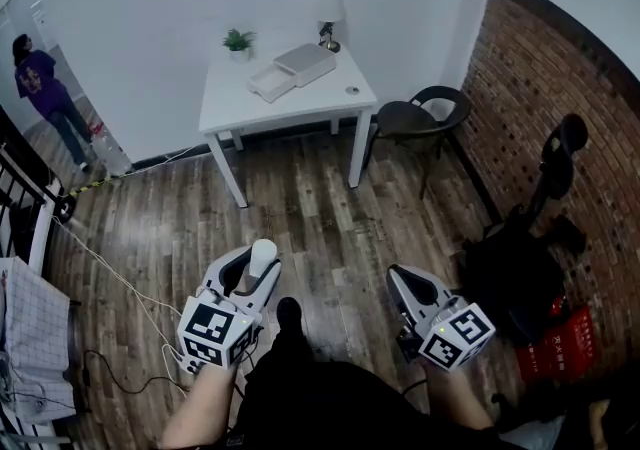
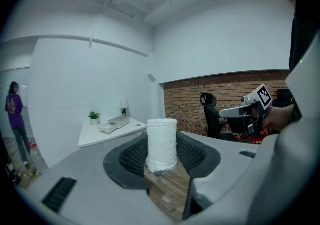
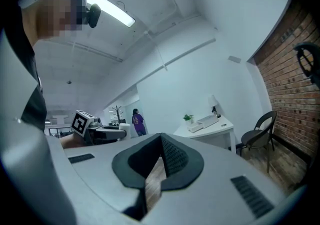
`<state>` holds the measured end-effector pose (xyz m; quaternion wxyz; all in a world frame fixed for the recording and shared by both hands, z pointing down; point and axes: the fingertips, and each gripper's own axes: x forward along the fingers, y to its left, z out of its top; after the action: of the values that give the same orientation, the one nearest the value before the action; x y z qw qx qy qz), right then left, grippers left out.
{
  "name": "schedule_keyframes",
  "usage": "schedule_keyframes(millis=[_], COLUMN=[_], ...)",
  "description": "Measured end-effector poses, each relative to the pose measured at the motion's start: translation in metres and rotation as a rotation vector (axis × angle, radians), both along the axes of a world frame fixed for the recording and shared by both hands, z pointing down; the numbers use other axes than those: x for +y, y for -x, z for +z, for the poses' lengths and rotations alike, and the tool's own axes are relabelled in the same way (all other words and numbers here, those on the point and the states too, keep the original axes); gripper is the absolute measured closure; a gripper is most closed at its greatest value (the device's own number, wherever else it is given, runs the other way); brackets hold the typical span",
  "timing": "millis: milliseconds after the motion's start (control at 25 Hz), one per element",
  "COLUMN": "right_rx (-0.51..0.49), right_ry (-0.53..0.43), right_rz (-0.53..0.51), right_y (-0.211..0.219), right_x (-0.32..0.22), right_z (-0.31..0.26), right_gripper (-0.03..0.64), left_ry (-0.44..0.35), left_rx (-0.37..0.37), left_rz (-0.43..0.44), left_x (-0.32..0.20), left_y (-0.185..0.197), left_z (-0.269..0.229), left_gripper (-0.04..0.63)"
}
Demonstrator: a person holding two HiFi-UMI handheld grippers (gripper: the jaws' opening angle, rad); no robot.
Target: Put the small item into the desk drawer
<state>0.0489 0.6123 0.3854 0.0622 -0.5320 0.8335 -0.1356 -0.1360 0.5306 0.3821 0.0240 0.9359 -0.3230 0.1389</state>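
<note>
White against grey at the left: clamped upright between the jaws of the left gripper [image 1: 260, 268], a small white roll of paper-like material [image 2: 161, 144], gripped by its lower part. To the right, pressed together at the tips and carrying nothing, the jaws of the right gripper [image 1: 398, 278]. Looks like the carry stage: roll in hand, not yet delivered, with the white square-legged table [image 1: 230, 103] well apart across the dark wood plank floor [image 1: 330, 218]. Next, probably: walk up to the tabletop, keep the roll upright, lower it into the pulled-out tray of the small white drawer box [image 1: 300, 66], then release. May call for the free right gripper to steady the box or push the tray shut. Soft and light by the look of it, so likely easy to crush or tip. On the tabletop, left to right: small green potted plant [image 1: 238, 39], drawer box with tray out toward the front left, white lamp [image 1: 329, 18] at the back, small round dark object [image 1: 352, 90] near the front right edge. Around the room, left to right: person in a purple top [image 1: 45, 88] by a doorway, loose white cables [image 1: 110, 273] along the floor, black chair [image 1: 425, 116] just beside the table, red brick wall [image 1: 540, 68], dark bags [image 1: 510, 278] and a red crate [image 1: 555, 346] at its foot.
</note>
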Motion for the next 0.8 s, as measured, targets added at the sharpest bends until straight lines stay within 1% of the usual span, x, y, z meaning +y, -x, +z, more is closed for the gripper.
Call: schedule_keyframes(millis=[120,240,440,560,680,800], right_rx=[0.008,0.011,0.019,0.02,0.029,0.054], right_ry=[0.009,0.022,0.067,0.084,0.082,0.078], right_rz=[0.025,0.036,0.012,0.031,0.035,0.026], right_y=[-0.004,-0.003,0.018,0.026,0.039,0.052], right_x=[-0.035,-0.076,-0.146,-0.189,-0.23,-0.265], right_z=[0.002,0.004,0.012,0.012,0.007,0.002], right_gripper=[0.614,0.614,0.614,0.614,0.614,0.614], left_ry=[0.024,0.032,0.054,0.066,0.064,0.077], left_rx=[0.001,-0.003,0.002,0.005,0.016,0.049], left_rz=[0.004,0.012,0.027,0.042,0.058,0.068], left_x=[-0.036,-0.078,-0.153,-0.197,-0.239,-0.275], left_y=[0.001,0.002,0.007,0.014,0.022,0.027], left_z=[0.012,0.018,0.021,0.023,0.021,0.015], left_gripper=[0.419,0.419,0.419,0.419,0.419,0.419])
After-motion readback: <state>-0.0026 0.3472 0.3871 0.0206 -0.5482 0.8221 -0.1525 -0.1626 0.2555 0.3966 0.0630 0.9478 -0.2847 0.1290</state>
